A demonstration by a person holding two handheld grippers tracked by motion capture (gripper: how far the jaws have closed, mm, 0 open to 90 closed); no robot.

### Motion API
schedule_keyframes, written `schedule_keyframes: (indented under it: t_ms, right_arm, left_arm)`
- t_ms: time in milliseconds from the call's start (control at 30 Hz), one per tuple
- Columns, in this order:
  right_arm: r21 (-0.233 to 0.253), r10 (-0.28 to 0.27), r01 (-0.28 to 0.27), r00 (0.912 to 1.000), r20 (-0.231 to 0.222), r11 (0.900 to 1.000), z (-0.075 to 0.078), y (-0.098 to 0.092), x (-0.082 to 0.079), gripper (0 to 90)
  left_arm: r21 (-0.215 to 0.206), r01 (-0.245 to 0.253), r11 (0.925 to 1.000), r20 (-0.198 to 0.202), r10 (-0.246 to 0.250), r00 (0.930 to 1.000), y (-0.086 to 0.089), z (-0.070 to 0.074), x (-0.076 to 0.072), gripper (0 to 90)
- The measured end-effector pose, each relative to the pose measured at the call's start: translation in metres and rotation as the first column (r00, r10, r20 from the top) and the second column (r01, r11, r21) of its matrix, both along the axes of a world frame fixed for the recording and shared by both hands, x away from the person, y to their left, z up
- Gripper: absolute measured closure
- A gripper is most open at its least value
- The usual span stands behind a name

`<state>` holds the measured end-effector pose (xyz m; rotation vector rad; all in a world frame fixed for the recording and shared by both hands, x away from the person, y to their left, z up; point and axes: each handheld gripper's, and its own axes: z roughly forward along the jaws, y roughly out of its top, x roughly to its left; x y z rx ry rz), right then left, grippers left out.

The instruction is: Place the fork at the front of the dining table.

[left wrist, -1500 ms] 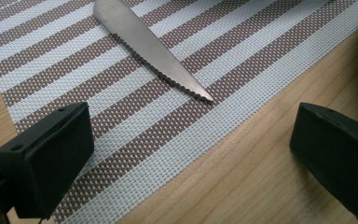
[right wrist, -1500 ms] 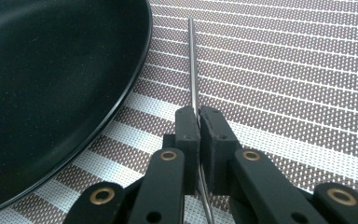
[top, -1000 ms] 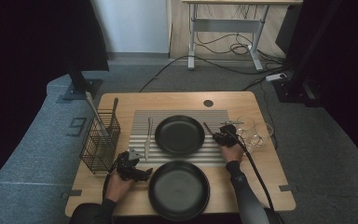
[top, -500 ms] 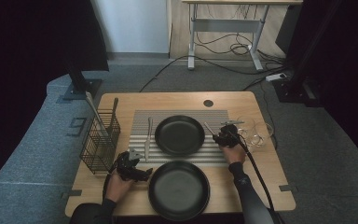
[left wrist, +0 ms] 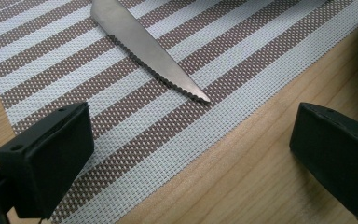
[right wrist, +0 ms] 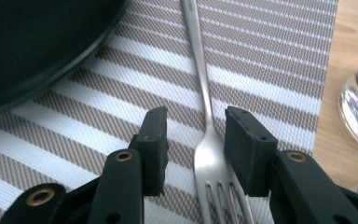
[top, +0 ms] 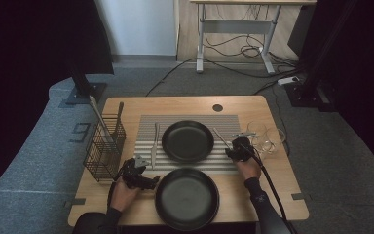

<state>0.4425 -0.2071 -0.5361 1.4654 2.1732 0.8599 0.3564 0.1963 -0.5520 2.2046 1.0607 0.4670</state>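
- Table [top: 126, 109]: pale wood, carries every item below; position unchanged from the earlier frames.
- Striped placemat [top: 148, 122]: grey and white bands, centre of the table, beneath the far plate; unmoved.
- Near plate [top: 187, 198]: black, round, on bare wood at the person's edge, between the two hands; unmoved.
- Far plate [top: 187, 141]: black, round, on the placemat; unmoved.
- Wire basket [top: 104, 151]: black mesh, left of the placemat, utensils standing upright in it.
- Glasses [top: 265, 139]: clear, right of the placemat, just beyond the right hand.
- Left gripper [top: 139, 174]: jaws spread wide, holding nothing, low over the placemat's near left corner, just beside the near plate; same place as a second ago.
- Right gripper [right wrist: 193, 140]: has shifted slightly rightward and outward since the first frame; jaws narrowed but not closed, one either side of the fork's neck, a gap showing on both sides.
- Knife [left wrist: 149, 51]: serrated blade flat on the placemat, tip ahead of the left gripper, untouched.
- Fork [right wrist: 205, 116]: flat on the placemat right of the far plate, tines toward the gripper.
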Motion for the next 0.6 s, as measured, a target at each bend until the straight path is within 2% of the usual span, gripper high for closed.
schedule_keyframes:
  t_ms: [100, 200, 300, 367, 500, 600]
  right_arm:
    - [0.018, -0.01, 0.01, 1.0, -0.001, 1.0, -0.001, -0.0047, -0.0028, 59.9]
    - [0.024, -0.001, 0.001, 0.9999, -0.014, 1.0, 0.0001, -0.0059, -0.0049, 60.1]
    - [0.053, 0.012, -0.01, 0.9997, -0.021, 0.999, 0.0001, -0.0056, -0.0078, 60.8]
    - [0.044, 0.009, -0.008, 0.9997, -0.021, 0.999, 0.0007, -0.0051, -0.0087, 60.8]
    - [-0.008, -0.02, 0.02, 0.9997, -0.012, 1.0, 0.001, -0.0095, -0.0068, 57.0]
    - [0.009, -0.015, 0.016, 0.9996, -0.025, 1.0, -0.0007, -0.0104, -0.0068, 53.9]
  left_arm:
    - [0.0, -0.001, 1.0, 0.0, 0.001, 1.0, -0.0001, 0.0, -0.0001, 0.0]
    - [0.0, -0.001, 1.0, 0.0, 0.001, 1.0, -0.0001, 0.0, 0.0, 0.0]
    - [0.0, 0.0, 1.0, 0.0, 0.0, 1.0, -0.0001, 0.0, 0.0, 0.0]
    - [0.0, 0.0, 1.0, 0.0, 0.0, 1.0, -0.0002, 0.0, -0.0001, 0.0]
    - [0.0, 0.0, 1.0, 0.0, 0.0, 1.0, -0.0002, 0.0, 0.0, 0.0]
    - [-0.001, 0.0, 1.0, -0.002, 0.0, 1.0, -0.0003, 0.0, 0.0002, 0.0]
